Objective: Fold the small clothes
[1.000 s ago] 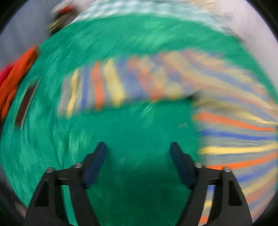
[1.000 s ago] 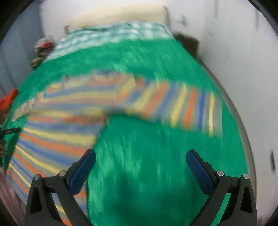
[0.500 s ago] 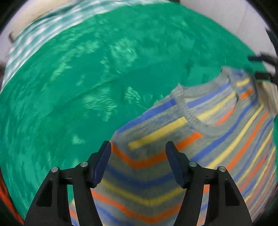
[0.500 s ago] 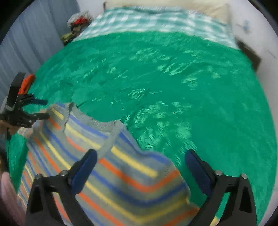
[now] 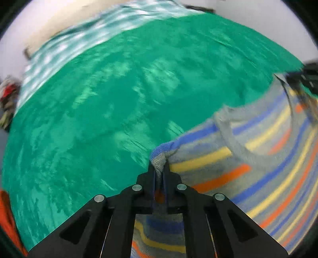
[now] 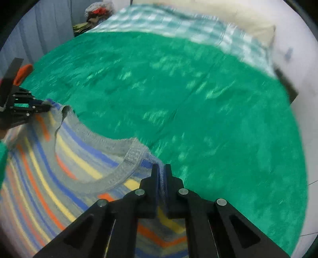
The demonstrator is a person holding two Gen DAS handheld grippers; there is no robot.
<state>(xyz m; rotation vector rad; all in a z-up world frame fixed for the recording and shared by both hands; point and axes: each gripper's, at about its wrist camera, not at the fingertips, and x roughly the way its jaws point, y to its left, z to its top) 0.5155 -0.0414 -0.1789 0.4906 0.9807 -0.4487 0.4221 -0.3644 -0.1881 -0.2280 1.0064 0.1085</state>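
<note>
Both hand-held grippers have just snapped closed, and each one has a bit of the striped sweater pinched in it. Left hand-held gripper [image 5: 160,168]: its jaws are clamped on the shoulder corner of the striped sweater [image 5: 258,162], with a nub of grey and blue knit poking out between the tips. The rest of the sweater runs off to that gripper's right and back underneath it, grey with blue, yellow and orange stripes, and the grey ribbed collar [image 5: 228,131] curves just beyond the tips on that side.

Right hand-held gripper [image 6: 161,170]: same deal on the opposite shoulder, closed on a fold of fabric right next to the collar. Here the sweater spreads to its left, and at the far left edge of that view you can see the other gripper biting the other shoulder.

Ahead of both grippers there's the green bedspread [image 6: 198,95], which the sweater is lying on. Further out there's a teal checked blanket [image 6: 178,23], and past that a blurry heap of clothes [image 6: 95,13] off to the left.
</note>
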